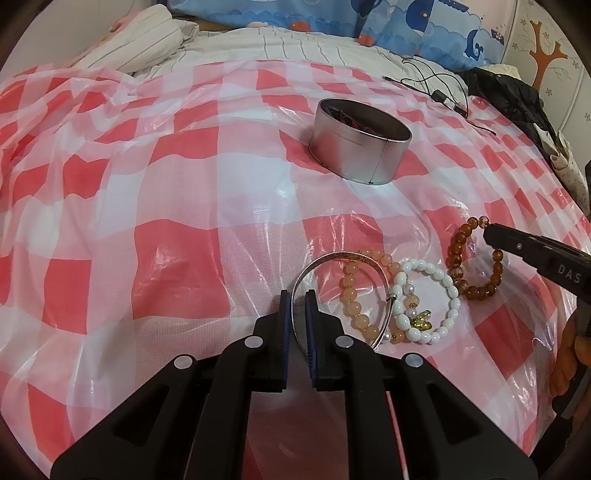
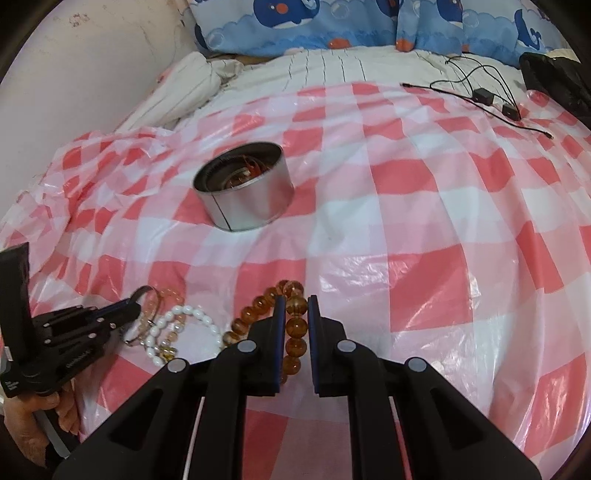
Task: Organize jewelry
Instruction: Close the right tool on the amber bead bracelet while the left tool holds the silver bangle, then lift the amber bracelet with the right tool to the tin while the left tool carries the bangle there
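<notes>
My left gripper (image 1: 297, 297) is shut on the rim of a silver bangle (image 1: 328, 258) that lies on the checked sheet. The bangle overlaps a peach bead bracelet (image 1: 351, 295), and a white bead bracelet (image 1: 428, 299) with a gold charm lies to its right. My right gripper (image 2: 296, 301) is shut on an amber bead bracelet (image 2: 295, 326), which also shows in the left wrist view (image 1: 458, 254). A round metal tin (image 1: 360, 142) stands open farther back with some jewelry inside; it also shows in the right wrist view (image 2: 243, 186).
A red-and-white checked plastic sheet (image 2: 424, 229) covers the bed. Black cables and small black boxes (image 2: 484, 96) lie at the back right. Blue whale-print pillows (image 2: 332, 26) and a striped quilt (image 2: 184, 88) sit behind. A dark bag (image 1: 517, 99) lies at the right edge.
</notes>
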{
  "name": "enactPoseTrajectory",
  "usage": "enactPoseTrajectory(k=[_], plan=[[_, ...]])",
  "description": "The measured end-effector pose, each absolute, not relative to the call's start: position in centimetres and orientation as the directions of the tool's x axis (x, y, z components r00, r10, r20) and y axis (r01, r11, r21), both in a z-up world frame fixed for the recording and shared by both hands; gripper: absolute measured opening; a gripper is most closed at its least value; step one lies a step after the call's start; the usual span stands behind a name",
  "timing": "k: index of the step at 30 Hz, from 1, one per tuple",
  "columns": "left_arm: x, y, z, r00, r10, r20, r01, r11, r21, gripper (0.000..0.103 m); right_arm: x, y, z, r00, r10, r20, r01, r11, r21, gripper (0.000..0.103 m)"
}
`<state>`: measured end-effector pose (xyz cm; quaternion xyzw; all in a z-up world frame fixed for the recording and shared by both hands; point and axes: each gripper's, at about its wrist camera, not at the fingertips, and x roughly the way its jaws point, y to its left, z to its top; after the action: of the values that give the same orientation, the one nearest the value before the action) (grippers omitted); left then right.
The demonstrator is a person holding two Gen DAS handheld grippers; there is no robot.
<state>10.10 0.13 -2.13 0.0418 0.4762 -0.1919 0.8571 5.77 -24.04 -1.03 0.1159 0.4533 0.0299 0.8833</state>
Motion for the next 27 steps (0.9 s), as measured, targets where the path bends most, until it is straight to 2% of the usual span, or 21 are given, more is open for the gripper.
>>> enactPoseTrajectory(k=[1,2,6,8,12,13,15,17,19,22,24,27], plan=[[10.2,0.1,-2.1,0.473,-0.289,-0.832,0.369,0.923,-0.111,0.008,5.8,-24.1,-1.2,0.579,0.160,-0.800,0.053,0.971,0.233,0.023],[10.1,0.1,-2.1,0.473,-0.289,-0.832,0.369,0.923,-0.111,0.008,5.9,-24.0,-1.4,0.578,0.157,-0.801,0.055,0.972,0.230,0.038],[10.0,0.1,-2.2,0.474,-0.287,-0.832,0.369,0.923,-0.107,0.009,6.1,-23.5,-1.9,0.557,0.119,-0.822,0.054,0.982,0.179,0.044],[10.0,0.1,-2.2,0.476,-0.284,-0.832,0.371,0.923,-0.103,0.009,6.3,-23.2,-2.5,0.537,0.096,-0.838,0.049,0.988,0.144,0.053],[10.0,0.0,-2.3,0.476,-0.285,-0.832,0.370,0.923,-0.104,0.009,6.4,-21.9,-3.1,0.521,0.028,-0.853,0.018,0.999,0.044,0.054],[10.0,0.0,-2.3,0.477,-0.284,-0.832,0.371,0.923,-0.103,0.009,6.4,-21.9,-3.1,0.521,0.030,-0.853,0.017,0.999,0.045,0.054],[10.0,0.0,-2.3,0.478,-0.282,-0.832,0.372,0.923,-0.099,0.009,6.3,-22.2,-3.1,0.525,0.049,-0.850,0.014,0.998,0.066,0.044],[10.0,0.0,-2.3,0.480,-0.278,-0.832,0.374,0.923,-0.092,0.009,6.2,-22.2,-3.0,0.529,0.055,-0.847,0.013,0.997,0.073,0.022],[9.8,-0.3,-2.3,0.488,-0.267,-0.831,0.387,0.920,-0.069,0.009,6.1,-22.4,-2.8,0.534,0.081,-0.842,0.017,0.994,0.107,0.012],[9.5,-1.0,-2.1,0.489,-0.276,-0.827,0.425,0.904,-0.050,0.002,6.1,-23.9,-2.5,0.545,0.219,-0.809,0.035,0.959,0.283,0.012],[9.5,-0.9,-1.8,0.471,-0.324,-0.821,0.431,0.896,-0.106,0.002,5.9,-25.0,-2.2,0.566,0.311,-0.763,0.040,0.915,0.402,0.012],[9.7,-0.4,-1.6,0.450,-0.378,-0.809,0.422,0.889,-0.180,0.002,5.7,-25.6,-1.3,0.600,0.382,-0.703,0.024,0.870,0.493,0.012]])
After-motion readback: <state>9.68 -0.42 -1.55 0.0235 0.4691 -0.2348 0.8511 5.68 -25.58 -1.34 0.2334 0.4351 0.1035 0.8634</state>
